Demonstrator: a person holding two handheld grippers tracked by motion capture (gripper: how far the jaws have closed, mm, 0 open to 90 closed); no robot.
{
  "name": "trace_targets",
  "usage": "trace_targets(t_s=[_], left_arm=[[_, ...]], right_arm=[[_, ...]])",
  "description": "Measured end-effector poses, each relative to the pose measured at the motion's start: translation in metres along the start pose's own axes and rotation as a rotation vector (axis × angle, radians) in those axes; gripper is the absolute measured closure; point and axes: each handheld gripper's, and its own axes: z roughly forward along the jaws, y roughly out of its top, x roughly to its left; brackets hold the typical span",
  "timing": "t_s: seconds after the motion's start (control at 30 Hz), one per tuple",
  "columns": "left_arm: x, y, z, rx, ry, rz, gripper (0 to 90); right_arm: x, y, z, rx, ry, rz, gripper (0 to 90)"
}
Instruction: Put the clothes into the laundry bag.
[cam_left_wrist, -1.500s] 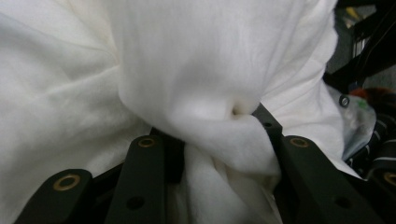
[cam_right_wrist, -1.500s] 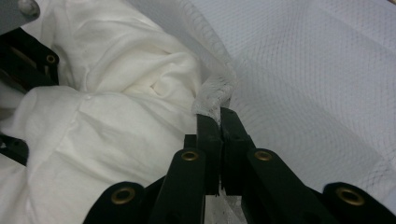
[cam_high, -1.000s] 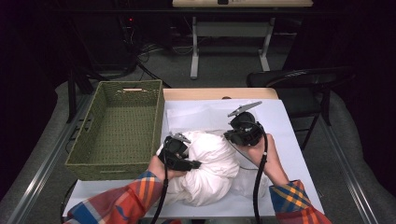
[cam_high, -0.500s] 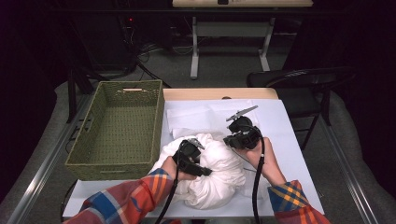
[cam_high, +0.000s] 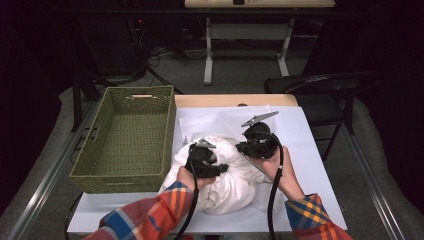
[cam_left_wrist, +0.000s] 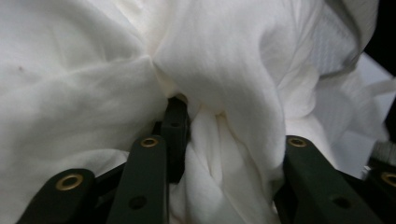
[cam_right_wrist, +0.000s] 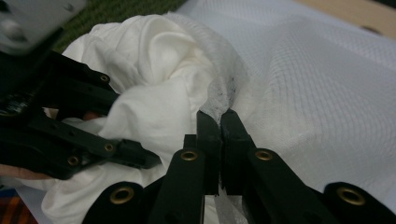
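Observation:
A crumpled white cloth bundle (cam_high: 225, 180) lies on a white mesh fabric (cam_high: 220, 122) spread over the table. My left gripper (cam_high: 219, 167) is pressed into the top of the bundle. In the left gripper view, the left gripper (cam_left_wrist: 224, 126) has its jaws apart with a thick fold of cloth (cam_left_wrist: 224, 56) bulging between them; the cloth hides one jaw tip. My right gripper (cam_high: 243, 147) sits at the bundle's right side. The right gripper view shows the right gripper (cam_right_wrist: 219, 119) shut on a thin edge of the mesh (cam_right_wrist: 224, 88), with the left gripper (cam_right_wrist: 70, 121) close by.
A green wicker basket (cam_high: 95, 172) with nothing in it stands at the table's left, touching the bundle's side. A white sheet (cam_high: 310, 165) covers the table (cam_high: 235, 100). A dark chair (cam_high: 325, 90) stands beyond the right far corner.
My left gripper has moved right, from the bundle's left edge onto its top. The right gripper has shifted slightly nearer the person and stays beside the bundle.

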Motion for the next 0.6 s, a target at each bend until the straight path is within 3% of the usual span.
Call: trace_targets(t_s=[0.03, 0.07, 0.13, 0.23, 0.3, 0.37, 0.4, 0.43, 0.5, 0.53, 0.6], left_arm=[[-0.001, -0.001, 0.006, 0.038, 0.002, 0.028, 62.0], [-0.001, 0.0, 0.005, 0.046, -0.007, 0.043, 57.6], [-0.003, 0.006, -0.002, 0.076, -0.021, 0.109, 48.0], [-0.004, 0.014, -0.019, 0.116, -0.027, 0.194, 31.7], [-0.006, 0.02, -0.031, 0.125, 0.0, 0.239, 24.6], [-0.007, 0.027, -0.042, 0.12, 0.053, 0.268, 15.4], [-0.005, 0.03, -0.046, 0.117, 0.054, 0.278, 15.0], [-0.002, 0.033, -0.047, 0.121, 0.095, 0.281, 13.7], [0.005, 0.034, -0.043, 0.132, 0.098, 0.267, 8.1], [0.009, 0.033, -0.038, 0.15, 0.121, 0.263, 6.1], [0.02, 0.031, -0.025, 0.189, 0.101, 0.224, 1.8]], right_arm=[[-0.002, -0.002, 0.005, 0.023, 0.004, 0.003, 88.1], [-0.006, -0.006, 0.01, 0.045, 0.008, 0.006, 87.8], [-0.009, -0.009, 0.013, 0.083, 0.009, -0.002, 84.3], [-0.014, -0.01, 0.011, 0.082, -0.015, -0.011, 80.7], [-0.015, -0.009, 0.009, 0.067, -0.027, -0.011, 73.5], [-0.015, -0.005, 0.012, 0.048, -0.04, -0.028, 68.3], [-0.015, -0.004, 0.014, 0.039, -0.037, -0.027, 67.1], [-0.014, -0.002, 0.017, 0.043, -0.053, -0.031, 67.6], [-0.013, -0.001, 0.023, 0.052, -0.047, -0.038, 75.6], [-0.013, -0.001, 0.025, 0.065, -0.047, -0.027, 80.3], [-0.015, -0.002, 0.026, 0.065, -0.045, -0.024, 86.1]])
